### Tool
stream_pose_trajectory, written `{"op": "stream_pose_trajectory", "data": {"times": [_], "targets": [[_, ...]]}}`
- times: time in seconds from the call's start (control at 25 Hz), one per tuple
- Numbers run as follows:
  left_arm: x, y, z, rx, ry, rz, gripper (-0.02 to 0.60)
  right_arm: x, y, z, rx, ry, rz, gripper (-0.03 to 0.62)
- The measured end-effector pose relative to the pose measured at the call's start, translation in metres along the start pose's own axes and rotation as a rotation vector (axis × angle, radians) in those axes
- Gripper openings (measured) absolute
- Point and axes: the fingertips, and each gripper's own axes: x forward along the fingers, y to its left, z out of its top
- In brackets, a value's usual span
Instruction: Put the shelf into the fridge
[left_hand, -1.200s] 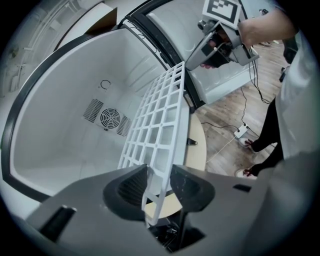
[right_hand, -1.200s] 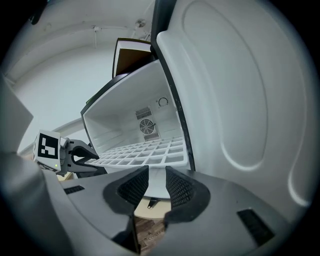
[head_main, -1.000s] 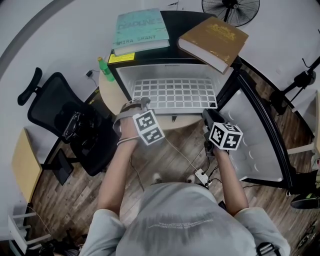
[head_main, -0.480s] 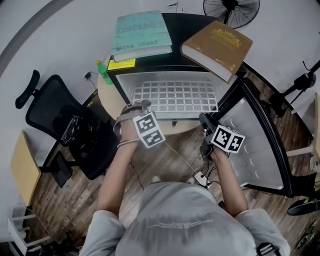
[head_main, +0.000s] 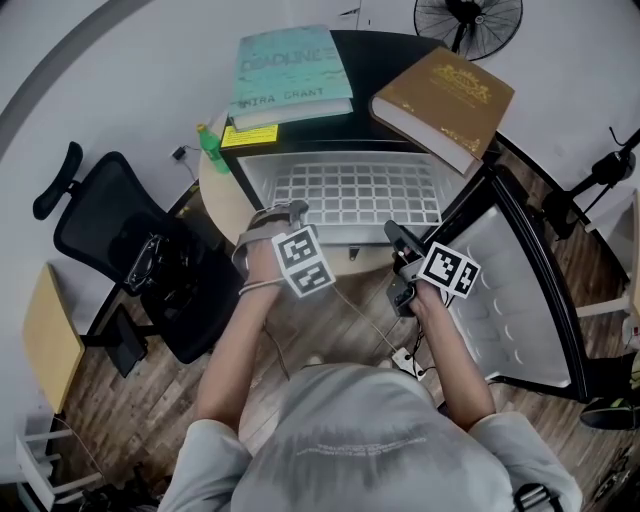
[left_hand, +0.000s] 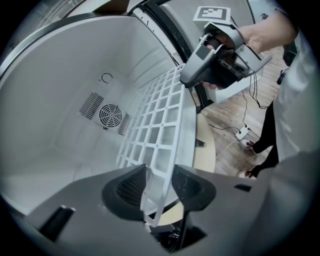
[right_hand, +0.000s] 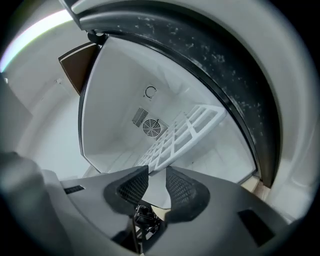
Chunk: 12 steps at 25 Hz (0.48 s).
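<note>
Shelf (head_main: 345, 195): likely a stiff, light plastic grid; best held at the front rim, level.
Left gripper (left_hand: 159, 186): jaws clamp the rim.
Right gripper (right_hand: 152, 186): jaws closing, rim between them.

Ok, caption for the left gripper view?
The left gripper clamps the shelf by its front edge, partway into the fridge.

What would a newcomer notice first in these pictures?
The white grid shelf lies partly inside the open fridge, its front edge held by the left gripper and between the closing jaws of the right gripper. A teal book and a brown book lie on top.
</note>
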Motion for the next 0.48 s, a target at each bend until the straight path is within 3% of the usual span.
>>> {"op": "stream_pose_trajectory", "data": {"times": [0.48], "targets": [[0.015,0.018,0.003,-0.001,0.024,0.076,0.161,0.019,-0.004,0.015,0.032,-0.032,-0.02,0.107]]}}
